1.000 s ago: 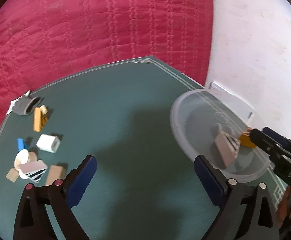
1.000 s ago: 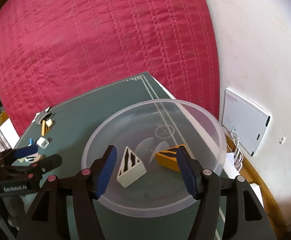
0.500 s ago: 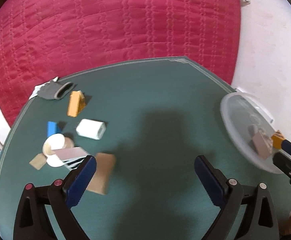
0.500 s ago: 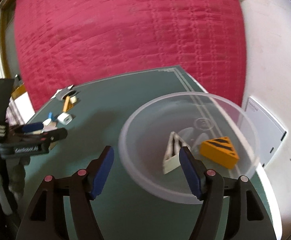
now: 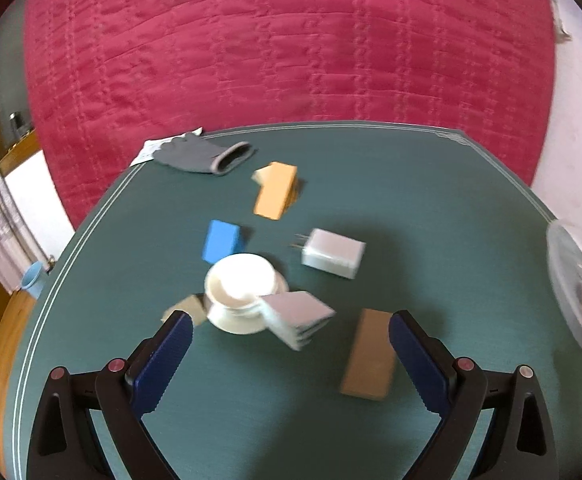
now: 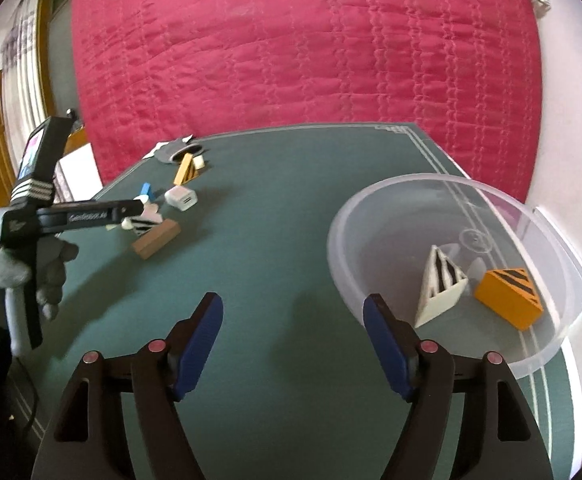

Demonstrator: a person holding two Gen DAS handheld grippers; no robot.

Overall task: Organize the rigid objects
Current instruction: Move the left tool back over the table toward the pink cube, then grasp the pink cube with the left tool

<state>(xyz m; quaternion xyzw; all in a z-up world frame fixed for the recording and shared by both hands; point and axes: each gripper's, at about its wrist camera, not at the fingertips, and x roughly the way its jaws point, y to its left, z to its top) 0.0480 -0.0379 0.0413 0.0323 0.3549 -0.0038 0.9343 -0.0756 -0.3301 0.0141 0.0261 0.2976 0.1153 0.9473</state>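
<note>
Green baize covered the bench point(image 6: 283, 240). Nearest, my right gripper point(image 6: 293, 344) was opening over bare cloth, nothing between its jaws. My left gripper point(image 5: 291, 364) gaped wide above the brown block point(image 5: 369, 354). Farther right, the clear bowl point(image 6: 371, 216) held two striped wedges.

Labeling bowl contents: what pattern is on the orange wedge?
Black stripes on orange wedge; clearest in right wrist view.
</note>
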